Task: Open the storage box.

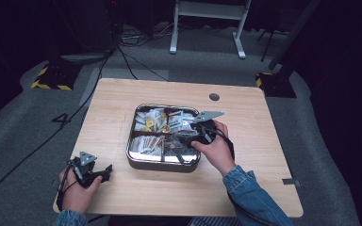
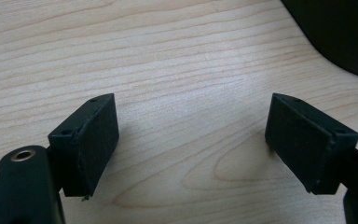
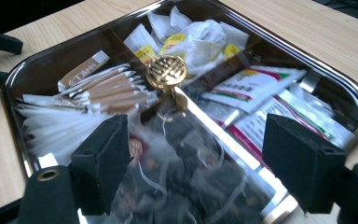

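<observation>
Over near-right compartment of square steel tray (image 1: 133,157) | right tongs (image 3: 196,154) spread wide, clear mesh tea bags (image 3: 177,186) directly below | left tongs (image 2: 191,140) spread, empty, tabletop (image 1: 245,155) near-left corner.

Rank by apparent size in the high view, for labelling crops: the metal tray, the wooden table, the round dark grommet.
1. wooden table
2. metal tray
3. round dark grommet
No ties; nearness doesn't affect this order.

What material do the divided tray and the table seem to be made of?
Tray: apparently polished metal, since its rim and walls shine and mirror the packets inside. Table: pale wood or a wood-look laminate, matt, with visible grain lines; the pictures cannot settle which.
</observation>
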Demonstrator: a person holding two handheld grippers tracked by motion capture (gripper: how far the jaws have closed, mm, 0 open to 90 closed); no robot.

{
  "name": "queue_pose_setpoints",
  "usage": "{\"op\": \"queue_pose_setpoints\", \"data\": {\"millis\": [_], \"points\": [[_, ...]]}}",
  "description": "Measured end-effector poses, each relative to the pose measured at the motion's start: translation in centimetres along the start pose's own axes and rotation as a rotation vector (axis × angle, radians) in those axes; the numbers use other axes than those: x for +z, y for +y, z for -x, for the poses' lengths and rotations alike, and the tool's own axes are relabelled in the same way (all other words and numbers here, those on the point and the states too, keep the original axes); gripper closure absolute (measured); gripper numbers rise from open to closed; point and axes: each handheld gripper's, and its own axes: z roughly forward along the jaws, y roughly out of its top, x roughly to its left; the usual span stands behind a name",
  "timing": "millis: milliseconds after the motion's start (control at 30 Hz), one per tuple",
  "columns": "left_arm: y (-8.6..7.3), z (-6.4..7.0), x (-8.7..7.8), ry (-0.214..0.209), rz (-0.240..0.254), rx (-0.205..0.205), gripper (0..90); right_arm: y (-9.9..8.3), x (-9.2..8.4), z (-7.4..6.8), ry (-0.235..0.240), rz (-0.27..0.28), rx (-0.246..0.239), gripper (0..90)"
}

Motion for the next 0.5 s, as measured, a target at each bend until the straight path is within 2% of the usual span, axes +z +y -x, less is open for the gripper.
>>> {"op": "queue_pose_setpoints", "data": {"millis": [133,167,267,500], "points": [[0.0,0.0,0.0,0.000,0.000,0.000,17.9,0.6,1.4,-0.2,0.022,-0.014,-0.029,27.0],[0.0,0.0,0.0,-0.001,0.000,-0.001,17.8,0.9,2.2,-0.3,0.032,-0.010,-0.043,30.3],[0.0,0.0,0.0,-0.001,0.000,-0.001,17.8,1.1,3.0,-0.5,0.034,-0.008,-0.056,31.3],[0.0,0.0,0.0,-0.001,0.000,-0.002,17.8,1.7,5.2,-0.7,0.042,-0.018,-0.042,35.5]]}}
